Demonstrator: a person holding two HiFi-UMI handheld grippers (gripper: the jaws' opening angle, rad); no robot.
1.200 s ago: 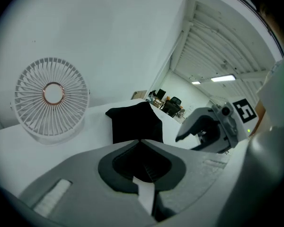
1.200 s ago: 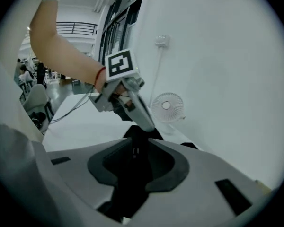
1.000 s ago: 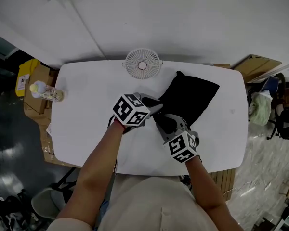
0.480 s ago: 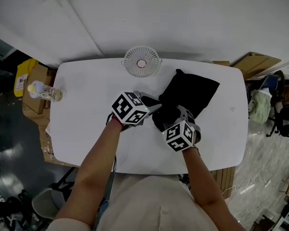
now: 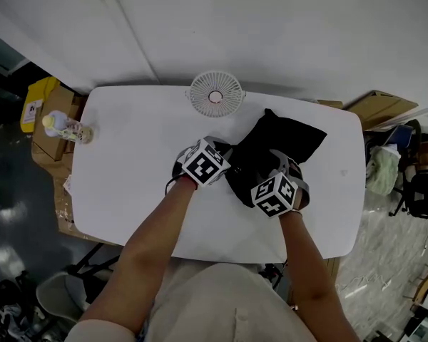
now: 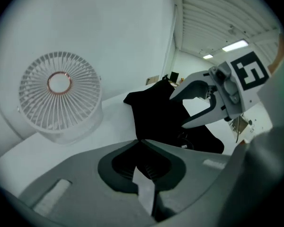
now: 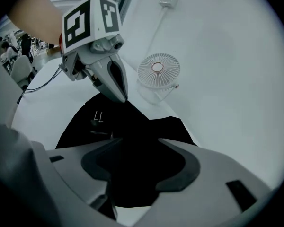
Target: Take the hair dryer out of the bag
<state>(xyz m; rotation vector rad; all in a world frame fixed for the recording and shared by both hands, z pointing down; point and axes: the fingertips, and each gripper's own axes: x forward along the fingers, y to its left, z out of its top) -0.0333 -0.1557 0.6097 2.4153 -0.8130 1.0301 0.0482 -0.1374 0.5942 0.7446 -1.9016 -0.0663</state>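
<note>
Hair dryer isn't really showing yet. It looks to be tucked inside the bag, and all we get of it is what we take to be its plug.

Big stuff first: the white table (image 5: pixel 128 155) has the black bag (image 5: pixel 289 137) lying flat on it. Its long axis runs from the end close to us out toward the far right corner. A small white fan (image 5: pixel 215 95) stands at the far edge, apart from the bag and not in our way.

Our left gripper (image 7: pixel 122 94) has its jaws together, and the fabric peaks up right at its tip. So we read it as pinching the near edge of the bag, holding the mouth up.

Our right gripper (image 7: pixel 137 145) has just been opening its jaws. They stand wide apart over the dark near end of the bag, pressing on nothing that we can see.

Now the bit that matters. The plug (image 7: pixel 98 117), two little metal prongs, sits just under the left gripper's tip, off to the left of the right gripper's jaws and a bit beyond them. The right gripper is the free one and it's near, so our guess is it goes forward and slightly left into the mouth, along the bag's length.
</note>
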